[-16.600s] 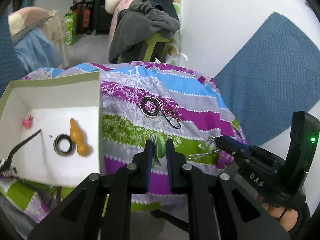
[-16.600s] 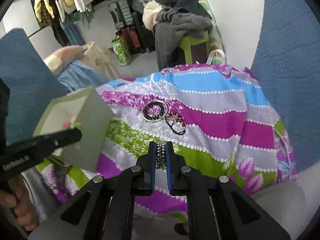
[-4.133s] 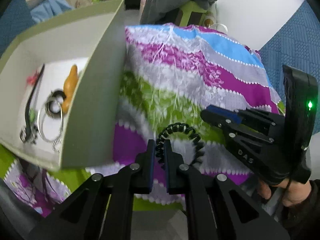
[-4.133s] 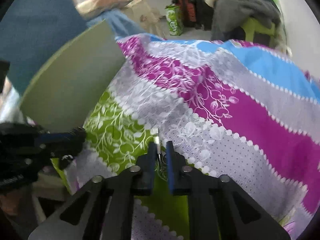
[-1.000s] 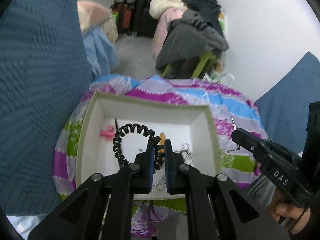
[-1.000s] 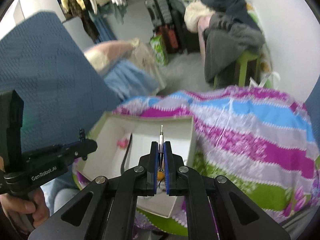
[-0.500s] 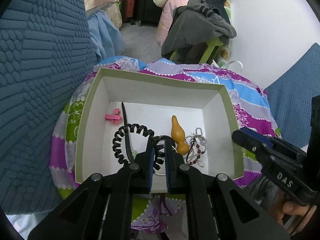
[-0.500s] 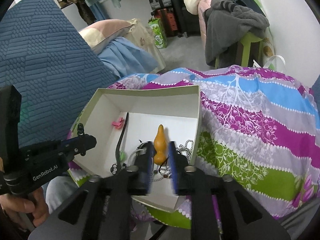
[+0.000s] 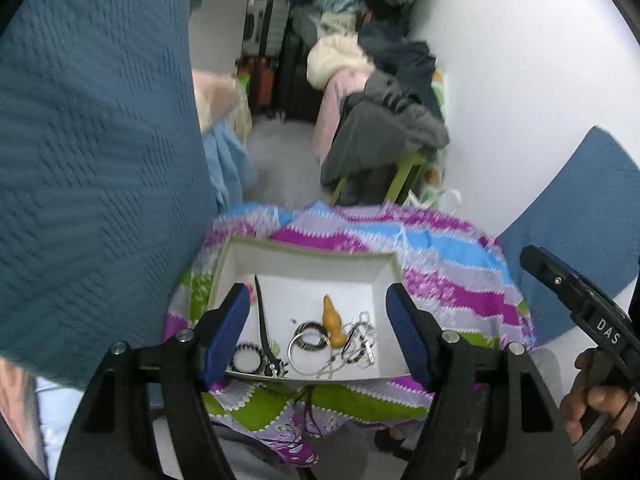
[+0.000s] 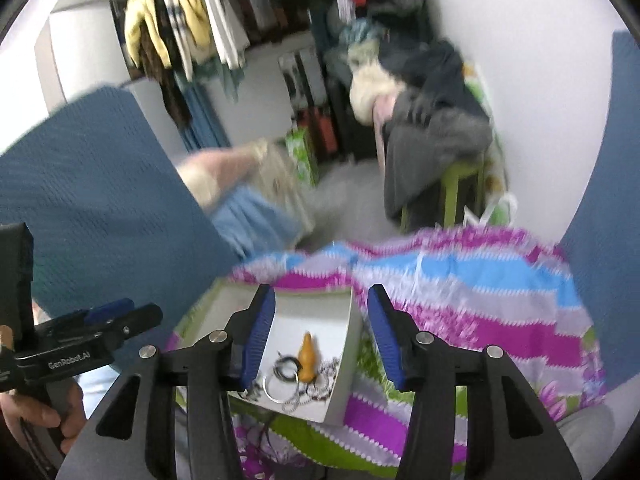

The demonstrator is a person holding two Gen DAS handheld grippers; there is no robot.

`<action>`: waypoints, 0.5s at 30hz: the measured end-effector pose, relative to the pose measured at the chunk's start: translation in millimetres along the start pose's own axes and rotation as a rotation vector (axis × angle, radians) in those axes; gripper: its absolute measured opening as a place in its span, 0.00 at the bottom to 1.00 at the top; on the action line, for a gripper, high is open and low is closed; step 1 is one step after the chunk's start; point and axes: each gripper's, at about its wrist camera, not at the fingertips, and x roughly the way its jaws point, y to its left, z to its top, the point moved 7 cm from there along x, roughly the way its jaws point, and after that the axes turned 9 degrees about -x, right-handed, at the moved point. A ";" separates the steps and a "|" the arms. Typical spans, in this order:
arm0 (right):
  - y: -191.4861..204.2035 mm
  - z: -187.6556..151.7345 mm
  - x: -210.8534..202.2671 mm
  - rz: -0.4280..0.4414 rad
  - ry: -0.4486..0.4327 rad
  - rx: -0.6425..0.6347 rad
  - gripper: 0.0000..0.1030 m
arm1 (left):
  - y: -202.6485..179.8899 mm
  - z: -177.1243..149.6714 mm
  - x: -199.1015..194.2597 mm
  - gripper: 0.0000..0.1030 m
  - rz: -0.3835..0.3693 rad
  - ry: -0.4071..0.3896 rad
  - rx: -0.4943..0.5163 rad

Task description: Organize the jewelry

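Note:
A white box with green rim sits on the striped cloth. It holds an orange pendant, ring bangles, a black coiled bracelet, a black strap and silver chains. My left gripper is open and empty above the box. My right gripper is open and empty, above the box's right wall; the pendant and rings show below it. The right gripper also shows at the left view's right edge.
A blue quilted cushion stands left of the box, another at the right. Beyond the cloth stands a green stool piled with clothes, with luggage and hanging clothes behind. A white wall is at the right.
Both grippers have opened and pulled back higher from the box. The black coiled bracelet left my left gripper and now lies in the box; the right gripper's small piece is gone from it.

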 end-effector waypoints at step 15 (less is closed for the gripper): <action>10.2 -11.5 -85.9 -0.083 -0.104 -0.005 0.51 | -29.4 -11.8 -85.9 0.72 0.011 -0.137 0.074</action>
